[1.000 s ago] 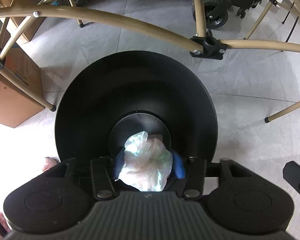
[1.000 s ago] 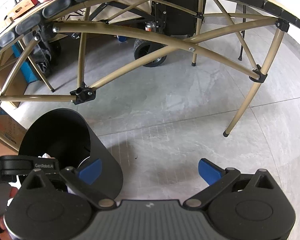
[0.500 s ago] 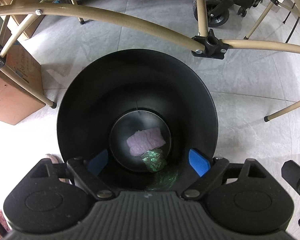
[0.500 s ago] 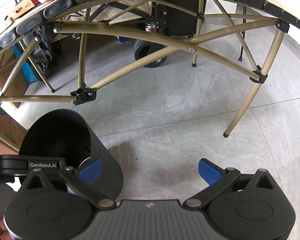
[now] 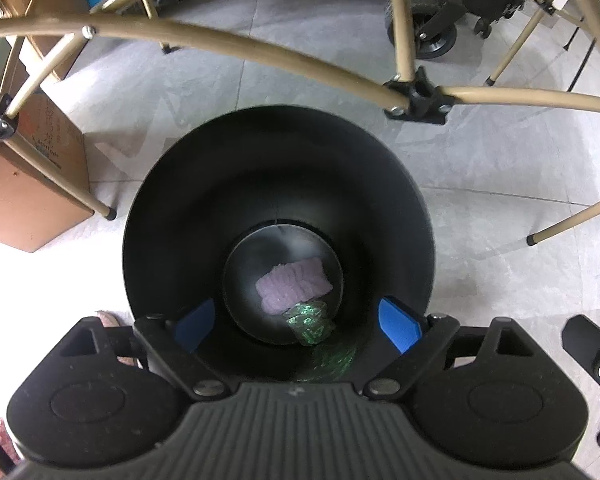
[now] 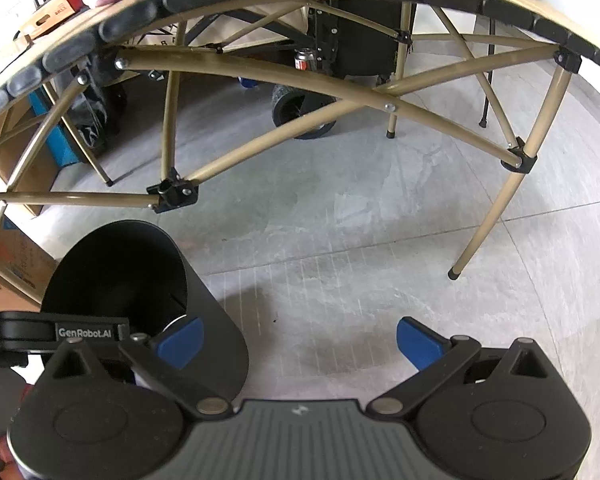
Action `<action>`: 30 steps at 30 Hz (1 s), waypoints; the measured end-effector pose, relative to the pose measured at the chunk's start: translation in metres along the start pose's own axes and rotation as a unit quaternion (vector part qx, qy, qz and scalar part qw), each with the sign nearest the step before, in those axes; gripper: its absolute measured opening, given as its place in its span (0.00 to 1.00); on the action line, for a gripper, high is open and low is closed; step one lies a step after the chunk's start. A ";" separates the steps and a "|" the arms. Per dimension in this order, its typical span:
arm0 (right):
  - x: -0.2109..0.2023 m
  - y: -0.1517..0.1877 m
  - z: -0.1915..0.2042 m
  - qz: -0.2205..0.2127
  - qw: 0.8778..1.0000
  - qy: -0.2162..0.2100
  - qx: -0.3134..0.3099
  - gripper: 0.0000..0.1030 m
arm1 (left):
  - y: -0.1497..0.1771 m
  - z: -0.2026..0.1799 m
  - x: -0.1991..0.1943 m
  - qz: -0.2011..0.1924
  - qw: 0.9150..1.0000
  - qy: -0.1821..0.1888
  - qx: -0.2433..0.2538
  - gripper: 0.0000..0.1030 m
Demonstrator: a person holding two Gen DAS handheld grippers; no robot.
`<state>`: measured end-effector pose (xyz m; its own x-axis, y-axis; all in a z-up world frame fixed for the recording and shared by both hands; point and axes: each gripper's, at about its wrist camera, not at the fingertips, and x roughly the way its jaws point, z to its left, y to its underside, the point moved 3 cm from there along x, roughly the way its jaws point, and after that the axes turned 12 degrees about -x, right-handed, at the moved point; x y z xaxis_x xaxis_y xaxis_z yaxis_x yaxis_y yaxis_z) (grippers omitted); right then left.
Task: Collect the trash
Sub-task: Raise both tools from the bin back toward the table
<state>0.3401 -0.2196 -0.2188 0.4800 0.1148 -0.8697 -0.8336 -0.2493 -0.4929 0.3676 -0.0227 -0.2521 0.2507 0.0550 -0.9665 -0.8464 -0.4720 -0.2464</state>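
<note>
A round black trash bin (image 5: 172, 208) stands on the floor right under my left gripper (image 5: 298, 326), which points down into it and is open with nothing between its blue pads. At the bin's bottom lie a pale purple wad (image 5: 294, 286) and a crumpled greenish clear plastic wrapper (image 5: 310, 322) beside it. In the right wrist view the same bin (image 6: 216, 336) is at the lower left, and my right gripper (image 6: 298, 344) hangs open and empty over bare floor just right of it.
Tan metal table legs and braces (image 5: 260, 54) cross above and behind the bin. A cardboard box (image 5: 24, 184) sits on the floor left of the bin. A black wheeled cart (image 6: 304, 114) stands farther back. Grey tiled floor (image 6: 360, 240) spreads to the right.
My left gripper opened and let go of the crumpled plastic wrapper, which dropped to the bottom of the bin beside the purple wad. The right gripper has not moved.
</note>
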 end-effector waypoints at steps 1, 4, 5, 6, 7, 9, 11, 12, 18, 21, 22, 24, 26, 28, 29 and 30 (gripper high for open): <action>-0.002 -0.001 0.000 -0.002 1.000 0.000 -0.001 1.00 | 0.001 0.000 -0.004 -0.004 1.000 0.001 0.003 0.89; -0.010 -0.002 0.000 -0.013 1.000 -0.001 0.000 1.00 | 0.005 0.001 -0.020 -0.031 0.999 -0.004 0.016 0.89; -0.013 -0.002 -0.001 -0.018 1.000 -0.001 0.001 1.00 | 0.005 0.002 -0.026 -0.042 0.999 -0.003 0.018 0.89; -0.017 -0.003 -0.002 -0.023 1.000 -0.001 0.002 1.00 | 0.005 0.004 -0.032 -0.051 0.998 -0.001 0.019 0.89; -0.021 -0.004 -0.003 -0.029 1.000 -0.001 0.003 1.00 | 0.005 0.007 -0.037 -0.058 0.998 0.002 0.018 0.89; -0.029 -0.007 -0.004 -0.040 0.999 -0.003 0.004 1.00 | 0.004 0.013 -0.045 -0.068 0.998 0.012 0.013 0.95; -0.035 -0.009 -0.005 -0.051 0.999 -0.010 0.003 1.00 | 0.002 0.017 -0.055 -0.083 0.996 0.022 0.014 0.95; -0.038 -0.010 -0.005 -0.054 0.998 -0.013 0.003 1.00 | 0.002 0.018 -0.059 -0.094 0.995 0.023 0.018 0.95; -0.062 -0.016 -0.006 -0.086 0.996 -0.023 -0.001 1.00 | 0.005 0.024 -0.087 -0.142 0.989 0.042 0.023 0.95; -0.077 -0.020 -0.008 -0.107 0.994 -0.028 0.000 1.00 | 0.008 0.025 -0.101 -0.171 0.983 0.051 0.029 0.97; -0.082 -0.021 -0.010 -0.116 0.993 -0.031 0.001 1.00 | 0.009 0.025 -0.105 -0.181 0.982 0.053 0.031 0.97; -0.093 -0.024 -0.013 -0.135 0.990 -0.037 0.005 1.00 | 0.011 0.024 -0.113 -0.197 0.978 0.061 0.036 0.97; -0.105 -0.027 -0.016 -0.157 0.987 -0.040 0.007 1.00 | 0.012 0.022 -0.119 -0.212 0.974 0.068 0.041 0.97; -0.115 -0.031 -0.023 -0.176 0.983 -0.044 0.009 1.00 | 0.014 0.021 -0.127 -0.227 0.970 0.078 0.045 0.97; -0.120 -0.033 -0.025 -0.185 0.982 -0.045 0.012 1.00 | 0.016 0.021 -0.131 -0.237 0.967 0.084 0.048 0.97; -0.123 -0.035 -0.027 -0.192 0.980 -0.047 0.014 1.00 | 0.017 0.021 -0.136 -0.247 0.964 0.090 0.050 0.97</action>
<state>0.3170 -0.2509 -0.0938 0.7333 0.2836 -0.6179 -0.6047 -0.1433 -0.7834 0.3089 -0.0200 -0.1264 0.7040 0.0927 -0.7041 -0.6423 -0.3400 -0.6869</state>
